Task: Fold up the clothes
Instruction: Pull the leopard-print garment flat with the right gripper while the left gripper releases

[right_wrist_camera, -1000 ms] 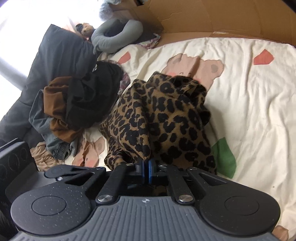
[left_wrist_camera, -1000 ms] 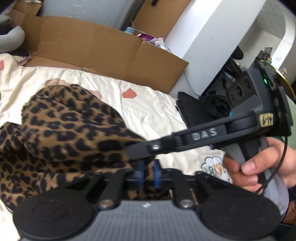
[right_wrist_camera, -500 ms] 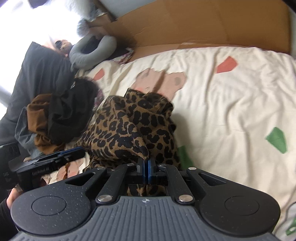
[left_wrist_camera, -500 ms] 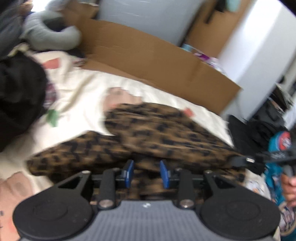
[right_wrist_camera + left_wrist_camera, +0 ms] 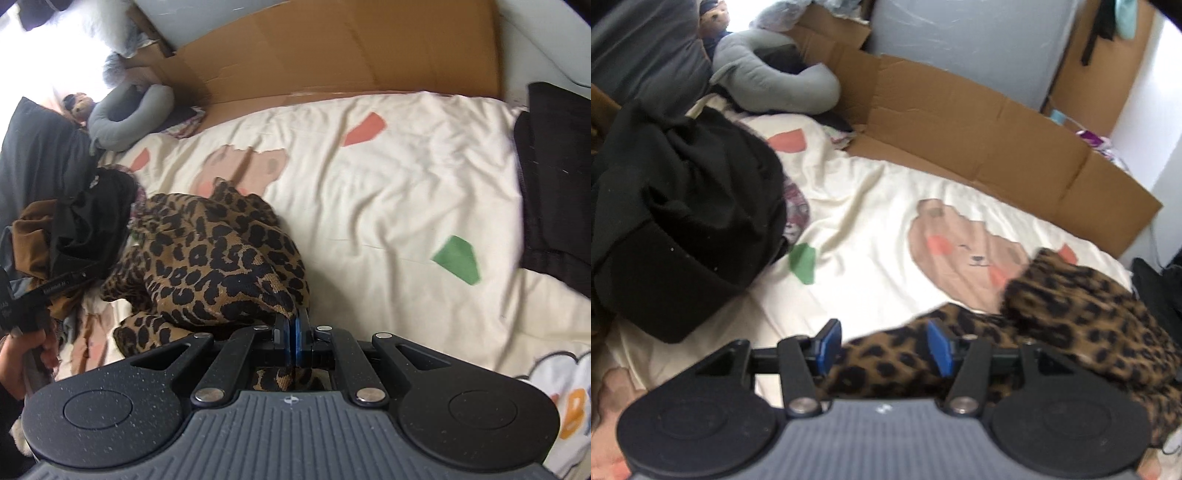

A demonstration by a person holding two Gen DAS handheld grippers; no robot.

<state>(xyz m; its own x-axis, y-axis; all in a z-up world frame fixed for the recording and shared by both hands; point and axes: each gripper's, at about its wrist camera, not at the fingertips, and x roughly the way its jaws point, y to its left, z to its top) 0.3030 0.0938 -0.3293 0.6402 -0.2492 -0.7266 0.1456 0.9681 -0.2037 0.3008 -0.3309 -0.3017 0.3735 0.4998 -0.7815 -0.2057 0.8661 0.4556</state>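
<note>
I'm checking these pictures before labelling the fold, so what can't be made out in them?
- Leopard garment: bunched up, so its type and edges are hidden in both views; the lower part sits behind the right tongs.
- Left tongs: open over the cloth; contact with the right pad is blurred.
- Clothes pile: cut off by the left edge of the left wrist view.
- Black fabric: cut off by the right edge of the right wrist view.

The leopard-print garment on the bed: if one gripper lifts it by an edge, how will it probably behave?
The leopard-print garment lies crumpled in soft folds, so it would likely hang limp. The right gripper is shut on a thin edge, so it probably pinches easily. It looks knitted, so it may drag on the sheet.
</note>
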